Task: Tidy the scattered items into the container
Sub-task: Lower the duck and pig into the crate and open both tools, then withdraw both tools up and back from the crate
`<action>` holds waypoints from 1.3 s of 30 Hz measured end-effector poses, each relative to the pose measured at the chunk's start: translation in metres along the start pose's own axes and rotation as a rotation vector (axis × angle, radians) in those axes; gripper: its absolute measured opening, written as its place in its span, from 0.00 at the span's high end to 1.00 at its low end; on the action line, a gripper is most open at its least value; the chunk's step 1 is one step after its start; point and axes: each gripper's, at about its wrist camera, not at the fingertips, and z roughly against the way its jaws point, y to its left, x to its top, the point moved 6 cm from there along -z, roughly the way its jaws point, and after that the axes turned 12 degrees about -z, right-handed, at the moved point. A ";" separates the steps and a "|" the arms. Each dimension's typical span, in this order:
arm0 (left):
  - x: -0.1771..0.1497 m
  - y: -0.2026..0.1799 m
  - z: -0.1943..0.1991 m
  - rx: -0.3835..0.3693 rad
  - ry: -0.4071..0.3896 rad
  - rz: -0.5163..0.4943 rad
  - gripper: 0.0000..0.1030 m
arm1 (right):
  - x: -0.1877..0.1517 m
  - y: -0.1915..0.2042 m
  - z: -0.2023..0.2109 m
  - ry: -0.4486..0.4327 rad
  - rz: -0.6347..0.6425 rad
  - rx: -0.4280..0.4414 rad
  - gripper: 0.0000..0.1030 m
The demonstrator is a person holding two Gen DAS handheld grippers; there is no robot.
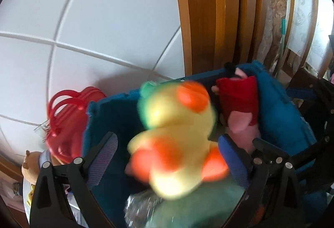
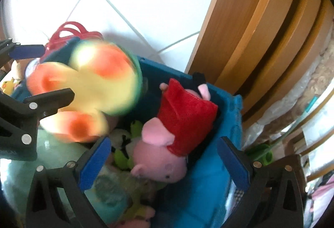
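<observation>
figure: release of two soft toys over the blue container (image 2: 210, 173), seen from both wrist cameras; all places are given relative to that container.

the left gripper (image 1: 167, 157) stood with its tongs spread wide above the container's near side. the yellow duck plush (image 1: 173, 138) lay between the blue pads (image 1: 233, 161) but neither pad appeared to press on it, and its heavy blur suggested it was dropping free rather than held. in the right wrist view the same duck hung over the container's left part, above the toys already inside.

the right gripper (image 2: 162, 159) was likewise wide, with nothing clamped. the pink pig plush (image 2: 167, 144) in its red dress sat between the spread fingers, leaning head-down against the container's far wall, apparently where it had just been let go.

beneath both toys the container held a mixed heap: a pale green plush (image 2: 112, 190), small green pieces and what looked like clear plastic; the details were too blurred to name.

just outside the container's far left corner lay a red-handled bag (image 1: 66, 121) on the white tiled floor (image 1: 83, 19). a small yellow figure (image 2: 8, 84) was near the left wall; whether it was inside could not be told. wooden boards (image 1: 204, 9) rose behind the container.

judgement: both openings served to drop toys in; the bag seemed not yet tidied.
</observation>
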 end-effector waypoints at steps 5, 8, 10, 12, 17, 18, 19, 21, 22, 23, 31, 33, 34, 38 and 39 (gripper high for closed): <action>-0.020 0.002 0.061 0.006 -0.042 0.014 0.04 | -0.012 0.019 0.070 -0.054 -0.003 0.008 0.01; -0.038 -0.001 0.092 0.005 -0.061 0.015 0.04 | -0.025 0.030 0.105 -0.076 -0.004 0.017 0.01; -0.048 -0.006 0.107 0.001 -0.069 0.013 0.04 | -0.031 0.034 0.124 -0.089 -0.004 0.022 0.01; -0.057 -0.011 0.118 -0.002 -0.074 0.010 0.04 | -0.042 0.040 0.139 -0.095 -0.007 0.021 0.01; -0.083 -0.023 0.148 -0.028 -0.098 0.004 0.04 | -0.072 0.059 0.176 -0.113 -0.015 0.012 0.01; -0.088 -0.025 0.154 -0.026 -0.106 -0.001 0.04 | -0.079 0.062 0.184 -0.121 -0.014 0.007 0.01; -0.092 -0.026 0.159 -0.022 -0.114 -0.005 0.04 | -0.085 0.066 0.191 -0.130 -0.013 0.001 0.01; -0.102 -0.029 0.168 -0.020 -0.130 -0.005 0.04 | -0.093 0.072 0.201 -0.146 -0.009 -0.012 0.01; -0.109 -0.030 0.172 -0.028 -0.131 0.000 0.04 | -0.098 0.075 0.205 -0.154 -0.009 -0.019 0.01; -0.115 -0.031 0.174 -0.038 -0.128 0.004 0.04 | -0.104 0.078 0.210 -0.154 -0.017 -0.024 0.01; -0.184 -0.003 0.217 -0.028 -0.150 0.090 0.04 | -0.141 0.116 0.245 -0.175 -0.043 -0.002 0.01; -0.207 0.011 0.229 -0.005 -0.154 0.119 0.04 | -0.151 0.134 0.256 -0.191 -0.048 0.017 0.01; -0.219 0.018 0.235 0.006 -0.156 0.131 0.04 | -0.155 0.143 0.261 -0.198 -0.051 0.024 0.01; -0.274 0.052 0.263 0.050 -0.161 0.163 0.04 | -0.175 0.192 0.282 -0.238 -0.071 0.052 0.01; -0.289 0.061 0.271 0.066 -0.163 0.169 0.04 | -0.181 0.204 0.286 -0.246 -0.076 0.057 0.01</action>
